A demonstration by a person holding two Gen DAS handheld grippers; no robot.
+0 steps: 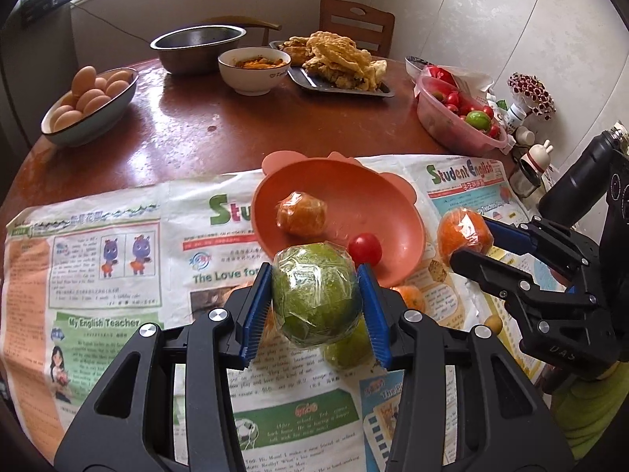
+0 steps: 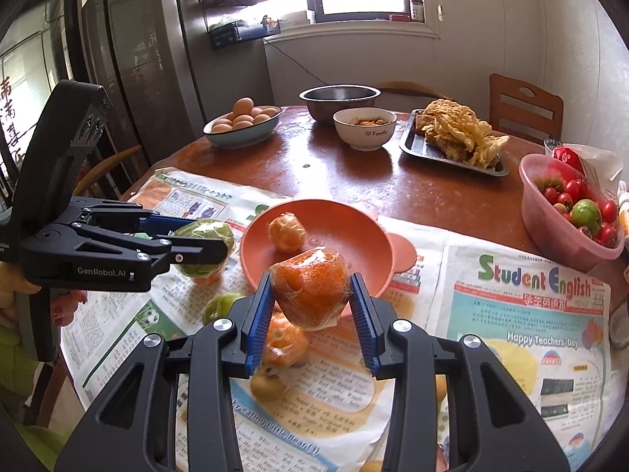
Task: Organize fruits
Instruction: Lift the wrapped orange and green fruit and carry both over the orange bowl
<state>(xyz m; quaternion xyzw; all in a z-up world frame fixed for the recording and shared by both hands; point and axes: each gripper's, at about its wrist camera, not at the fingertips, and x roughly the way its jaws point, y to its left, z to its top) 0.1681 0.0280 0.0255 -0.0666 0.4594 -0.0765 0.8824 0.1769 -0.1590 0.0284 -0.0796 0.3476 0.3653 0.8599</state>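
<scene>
My left gripper (image 1: 316,299) is shut on a plastic-wrapped green fruit (image 1: 316,295), held above the newspaper just in front of the orange bowl (image 1: 365,192). The bowl holds a wrapped orange (image 1: 300,212) and a red cherry tomato (image 1: 365,247). My right gripper (image 2: 310,301) is shut on a wrapped orange (image 2: 310,287), held at the bowl's (image 2: 354,240) near edge. The left gripper with the green fruit (image 2: 204,232) shows in the right wrist view. Another green fruit (image 1: 348,350) and more oranges (image 2: 285,340) lie on the newspaper below.
Behind the bowl on the round wooden table (image 1: 196,133) stand a bowl of eggs (image 1: 90,102), a steel bowl (image 1: 196,45), a white food bowl (image 1: 253,70), a tray of fried food (image 1: 338,67) and a pink tub of tomatoes (image 1: 456,114). Small bottles (image 1: 526,149) stand at the right edge.
</scene>
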